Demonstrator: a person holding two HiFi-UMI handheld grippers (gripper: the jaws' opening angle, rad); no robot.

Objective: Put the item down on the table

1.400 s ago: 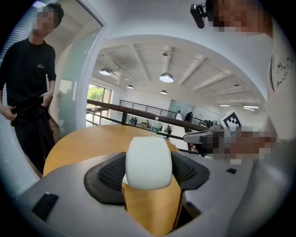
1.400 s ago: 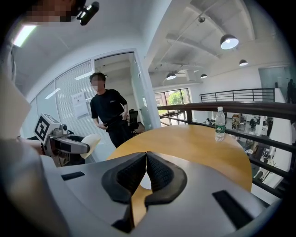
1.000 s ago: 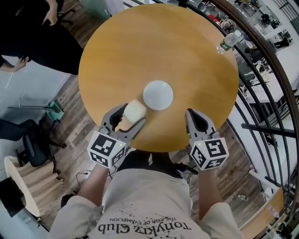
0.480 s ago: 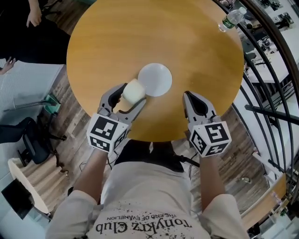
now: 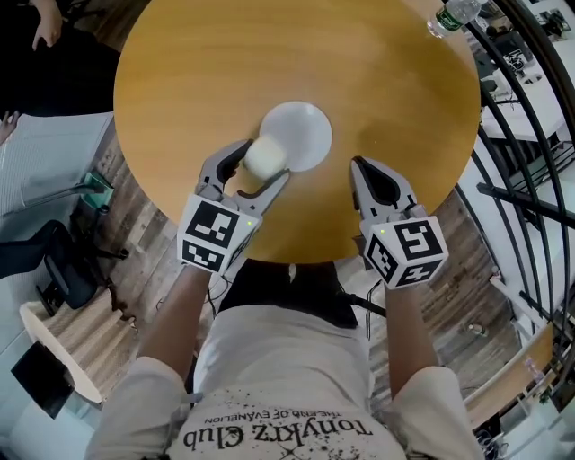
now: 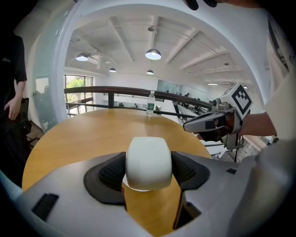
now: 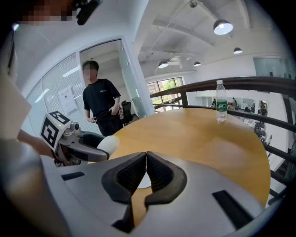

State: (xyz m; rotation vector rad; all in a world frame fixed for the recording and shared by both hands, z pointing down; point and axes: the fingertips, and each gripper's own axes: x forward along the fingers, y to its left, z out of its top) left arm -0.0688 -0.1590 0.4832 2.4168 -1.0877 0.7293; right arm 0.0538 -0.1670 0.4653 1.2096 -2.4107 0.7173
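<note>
cup [image 5: 266,157] pinched in left gripper [image 5: 260,167] jaws over saucer [image 5: 304,128], right gripper [image 5: 358,165] closed alongside

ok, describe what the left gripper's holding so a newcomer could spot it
Start at the round wooden table; a flat white plate lies near the person's side. At the plate's left rim, the jaws of the left gripper clamp a small white cup. It is rounded and opaque, unlike the flat plate or the clear bottle at the far edge.
</note>
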